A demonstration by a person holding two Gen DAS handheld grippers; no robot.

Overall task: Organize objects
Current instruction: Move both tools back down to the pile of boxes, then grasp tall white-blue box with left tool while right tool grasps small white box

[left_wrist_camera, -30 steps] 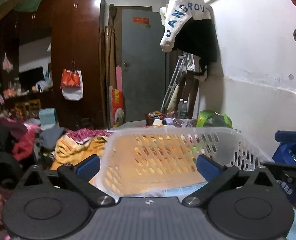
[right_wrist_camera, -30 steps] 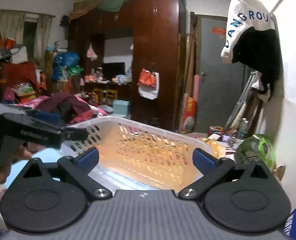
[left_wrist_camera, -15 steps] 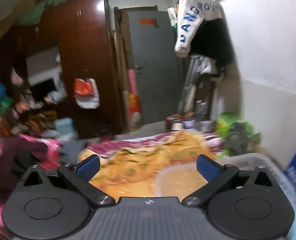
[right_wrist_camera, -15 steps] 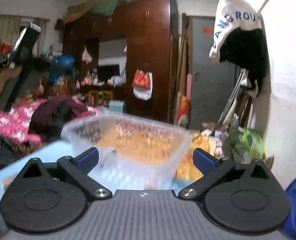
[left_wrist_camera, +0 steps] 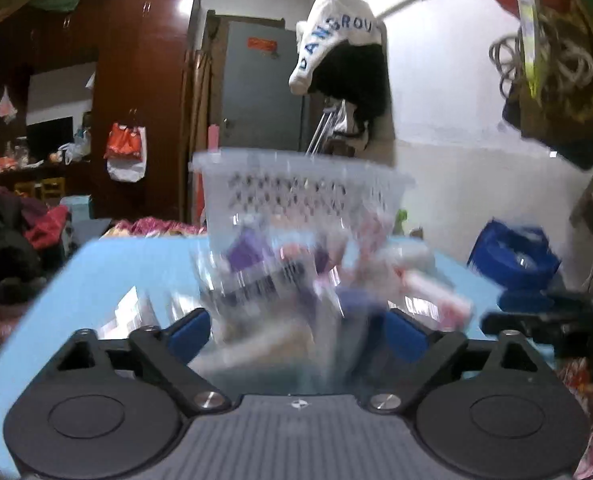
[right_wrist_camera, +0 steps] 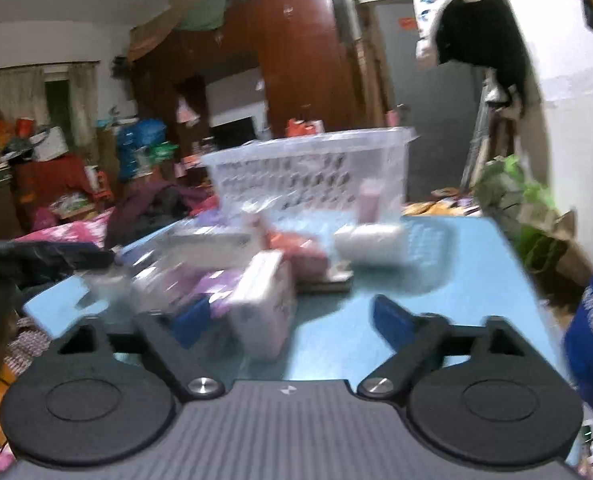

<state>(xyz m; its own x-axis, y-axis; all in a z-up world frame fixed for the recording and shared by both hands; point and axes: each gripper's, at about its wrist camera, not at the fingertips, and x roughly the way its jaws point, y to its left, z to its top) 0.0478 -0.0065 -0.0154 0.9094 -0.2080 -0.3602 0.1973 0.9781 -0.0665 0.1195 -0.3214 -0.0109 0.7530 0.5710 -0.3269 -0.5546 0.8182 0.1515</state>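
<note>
Objects and basket on the blue table: both grippers lowered to tabletop level

Objects [left_wrist_camera: 296,280]: a loose heap of small boxes, packets and pouches, purple, pink and white, lying on the light blue table [left_wrist_camera: 136,276]. Motion blur hides labels and exact count. In the right wrist view the heap [right_wrist_camera: 232,272] includes a pink-and-white box [right_wrist_camera: 262,304] standing nearest the camera and a white roll-shaped item [right_wrist_camera: 366,246] lying on its side further back.

Basket [left_wrist_camera: 300,192]: white perforated plastic, standing on the far part of the table behind the heap. A second ago both cameras looked down into its empty interior from close above; now both see its outer wall from the side, with the heap in front of it, in the right wrist view too [right_wrist_camera: 312,168].

Left gripper [left_wrist_camera: 296,332]: jaws wide and closing. Blurred items of the heap lie between the blue pads; whether the pads touch them cannot be told.

Right gripper [right_wrist_camera: 292,320]: jaws closing from wide. The pink-and-white box sits between them, near the left-hand pad, not pressed by either pad.

Other: the right gripper's dark arm shows at the right edge of the left wrist view. Wardrobe [left_wrist_camera: 136,100], grey door [left_wrist_camera: 256,92] and hanging white garment [left_wrist_camera: 332,40] stand behind as before.
</note>
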